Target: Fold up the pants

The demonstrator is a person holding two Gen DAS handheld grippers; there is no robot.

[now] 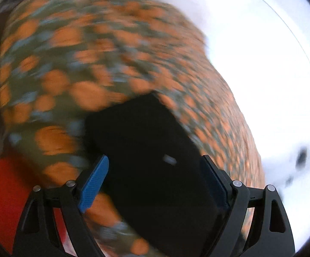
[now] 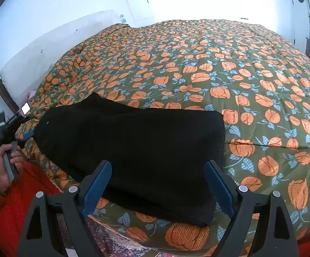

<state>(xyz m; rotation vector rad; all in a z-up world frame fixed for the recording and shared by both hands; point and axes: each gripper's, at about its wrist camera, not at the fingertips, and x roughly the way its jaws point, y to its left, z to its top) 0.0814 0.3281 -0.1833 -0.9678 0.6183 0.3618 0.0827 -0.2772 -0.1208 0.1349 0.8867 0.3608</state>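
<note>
The black pants (image 2: 133,147) lie folded into a flat rectangle near the front edge of the bed. My right gripper (image 2: 157,171) is open and empty, hovering just above the near side of the pants. In the blurred left wrist view the pants (image 1: 146,150) fill the lower middle, and my left gripper (image 1: 155,165) is open over them with nothing between its blue fingers (image 1: 95,184). The left gripper (image 2: 24,135) also shows in the right wrist view at the left end of the pants, held by a hand (image 2: 5,167).
The bed is covered by an olive quilt with orange flowers (image 2: 230,68). A white headboard cushion (image 2: 54,42) stands at the far left. A patterned rug (image 2: 116,244) lies below the bed edge. The person's red sleeve (image 2: 7,212) is at lower left.
</note>
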